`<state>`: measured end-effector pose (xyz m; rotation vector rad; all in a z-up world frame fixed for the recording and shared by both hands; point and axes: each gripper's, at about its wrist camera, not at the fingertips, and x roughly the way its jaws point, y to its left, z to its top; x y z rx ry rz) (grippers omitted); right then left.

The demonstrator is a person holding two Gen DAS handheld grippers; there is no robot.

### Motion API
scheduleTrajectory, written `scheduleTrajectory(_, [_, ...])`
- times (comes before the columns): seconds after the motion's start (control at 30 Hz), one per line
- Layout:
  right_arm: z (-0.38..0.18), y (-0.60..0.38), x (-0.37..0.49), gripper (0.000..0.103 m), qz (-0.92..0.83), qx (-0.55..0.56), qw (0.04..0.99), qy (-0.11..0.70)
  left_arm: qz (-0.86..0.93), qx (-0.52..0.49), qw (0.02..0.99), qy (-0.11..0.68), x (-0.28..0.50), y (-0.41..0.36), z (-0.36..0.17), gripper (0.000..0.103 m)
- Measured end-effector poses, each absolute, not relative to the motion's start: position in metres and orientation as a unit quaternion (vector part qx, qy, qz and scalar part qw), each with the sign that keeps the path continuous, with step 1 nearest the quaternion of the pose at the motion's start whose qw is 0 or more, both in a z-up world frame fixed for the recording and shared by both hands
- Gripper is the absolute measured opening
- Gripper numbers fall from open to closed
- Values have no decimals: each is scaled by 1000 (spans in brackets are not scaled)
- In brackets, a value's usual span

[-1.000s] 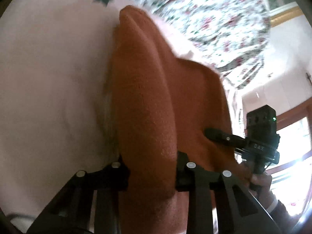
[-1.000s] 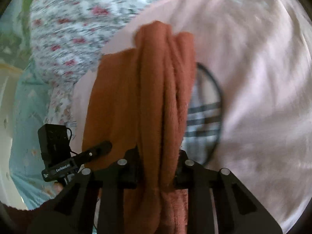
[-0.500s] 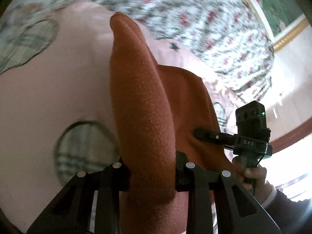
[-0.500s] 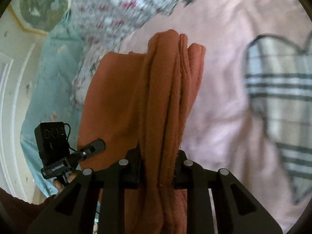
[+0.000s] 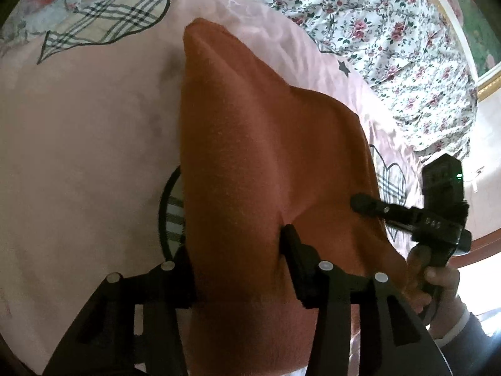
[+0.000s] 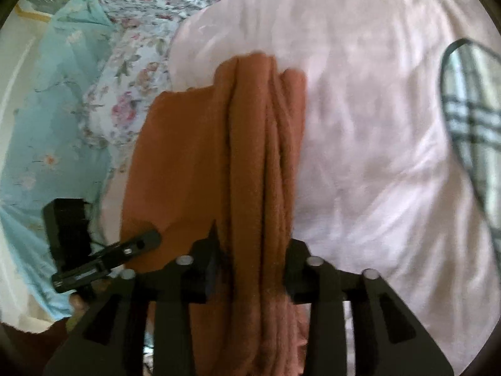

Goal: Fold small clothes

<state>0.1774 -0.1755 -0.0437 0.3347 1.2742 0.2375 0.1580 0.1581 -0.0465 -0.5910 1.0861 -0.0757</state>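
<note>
Bed under pink cover (image 5: 78, 144) with plaid hearts; floral sheet (image 5: 391, 31) at one o'clock. Orange garment (image 5: 266, 163) blocks my centre view. Both my jaws have just been opening, garment between them, grip uncertain.

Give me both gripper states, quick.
Left gripper: jaws just opening; orange cloth fills the gap, grip cannot be told.
Right gripper: jaws just opening, now open; cloth between, gap beside one finger.
</note>
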Motion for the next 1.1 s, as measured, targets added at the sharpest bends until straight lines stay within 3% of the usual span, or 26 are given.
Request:
scheduleTrajectory(0.17, [-7, -181, 177, 40, 71, 130, 831, 537, -5, -270, 827, 493, 146, 173, -34, 51])
scheduleTrajectory(0.33, [-14, -162, 208, 40, 68, 115, 833, 538, 12, -259, 834, 487, 145, 178, -27, 51])
scheduleTrajectory(0.4, [-20, -156, 218, 35, 66, 113, 834, 536, 15, -256, 834, 489, 144, 178, -27, 52])
scheduleTrajectory(0.47, [-22, -148, 223, 15, 65, 111, 838, 531, 16, -252, 834, 490, 142, 179, -26, 51])
scheduleTrajectory(0.53, [-14, -143, 223, 14, 92, 127, 839, 520, 15, -251, 834, 491, 143, 176, -26, 51])
scheduleTrajectory(0.67, [19, -146, 212, 13, 167, 176, 855, 458, 10, -245, 835, 493, 144, 170, -27, 51])
scheduleTrajectory(0.9, [-49, -196, 230, 13, 87, 218, 815, 531, 2, -248, 824, 510, 146, 163, -41, 53])
scheduleTrajectory(1.1, [-42, -192, 227, 20, 69, 210, 811, 542, 6, -244, 820, 519, 143, 160, -42, 53])
